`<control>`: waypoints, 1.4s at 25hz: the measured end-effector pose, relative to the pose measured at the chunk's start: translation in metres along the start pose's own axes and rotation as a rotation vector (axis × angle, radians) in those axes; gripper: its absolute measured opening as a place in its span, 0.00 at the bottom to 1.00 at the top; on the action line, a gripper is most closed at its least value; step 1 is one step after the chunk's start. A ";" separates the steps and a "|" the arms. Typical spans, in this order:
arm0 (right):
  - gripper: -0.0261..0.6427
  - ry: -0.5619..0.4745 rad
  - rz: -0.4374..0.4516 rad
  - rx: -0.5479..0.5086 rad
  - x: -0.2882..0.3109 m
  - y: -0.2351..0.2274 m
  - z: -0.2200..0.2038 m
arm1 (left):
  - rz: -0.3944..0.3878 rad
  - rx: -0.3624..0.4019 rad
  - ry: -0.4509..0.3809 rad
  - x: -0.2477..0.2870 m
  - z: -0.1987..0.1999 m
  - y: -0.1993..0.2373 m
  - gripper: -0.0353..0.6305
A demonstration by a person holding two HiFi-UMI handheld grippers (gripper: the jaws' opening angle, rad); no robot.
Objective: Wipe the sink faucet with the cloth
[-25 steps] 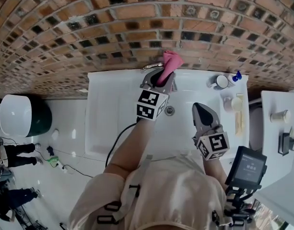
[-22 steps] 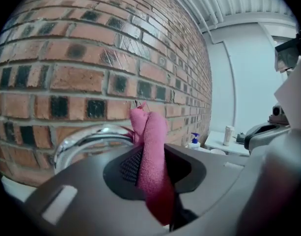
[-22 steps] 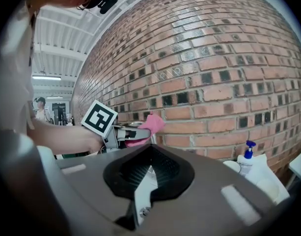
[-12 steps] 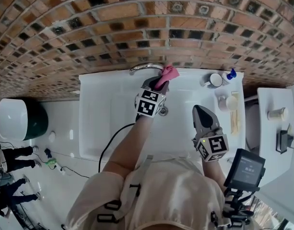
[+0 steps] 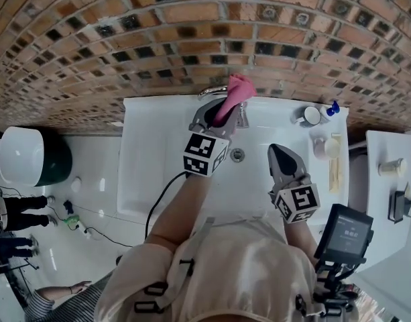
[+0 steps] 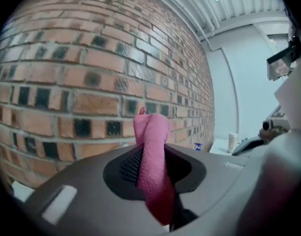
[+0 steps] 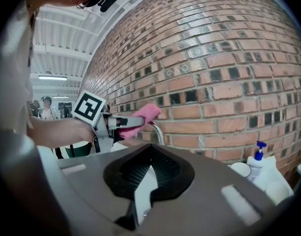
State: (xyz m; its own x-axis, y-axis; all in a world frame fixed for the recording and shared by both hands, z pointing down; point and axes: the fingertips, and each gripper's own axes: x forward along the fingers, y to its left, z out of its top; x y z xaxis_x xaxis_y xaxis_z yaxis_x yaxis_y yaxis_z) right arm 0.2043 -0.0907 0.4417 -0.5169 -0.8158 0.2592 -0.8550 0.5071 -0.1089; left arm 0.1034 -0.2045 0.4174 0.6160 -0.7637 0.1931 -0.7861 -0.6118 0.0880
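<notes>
My left gripper is shut on a pink cloth, which sticks up past its jaws. The cloth's end lies against the chrome faucet at the back of the white sink, close to the brick wall. In the left gripper view the cloth fills the gap between the jaws. The right gripper view shows the cloth right beside the faucet's curved spout. My right gripper hovers over the right of the basin, jaws together and holding nothing.
A drain sits mid-basin. On the sink's right ledge stand a cup and a blue-topped pump bottle. A white side shelf is at the right. A round white and dark green vessel stands on the floor left.
The left gripper with the cloth drew back down toward the basin, then rose to the faucet spout again. The right gripper has stayed where it was.
</notes>
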 end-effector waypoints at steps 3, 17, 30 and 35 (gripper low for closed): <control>0.03 -0.001 0.041 -0.015 0.009 0.020 0.003 | 0.094 -0.028 -0.065 -0.032 0.020 0.036 0.19; 0.03 0.041 0.042 -0.033 0.031 0.036 0.001 | 0.248 -0.201 0.084 -0.050 -0.072 0.126 0.18; 0.03 0.025 -0.016 0.005 0.017 0.025 -0.002 | 0.139 -0.081 -0.038 -0.024 0.000 0.079 0.18; 0.03 0.030 -0.054 0.033 -0.004 0.001 -0.009 | 0.053 0.013 -0.030 0.012 0.009 0.023 0.18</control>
State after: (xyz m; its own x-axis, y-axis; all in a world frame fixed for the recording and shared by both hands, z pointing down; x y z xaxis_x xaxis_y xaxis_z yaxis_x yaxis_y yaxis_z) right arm 0.2060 -0.0846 0.4497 -0.4689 -0.8328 0.2943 -0.8828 0.4528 -0.1254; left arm 0.0936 -0.2297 0.4125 0.5748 -0.8008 0.1682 -0.8171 -0.5727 0.0659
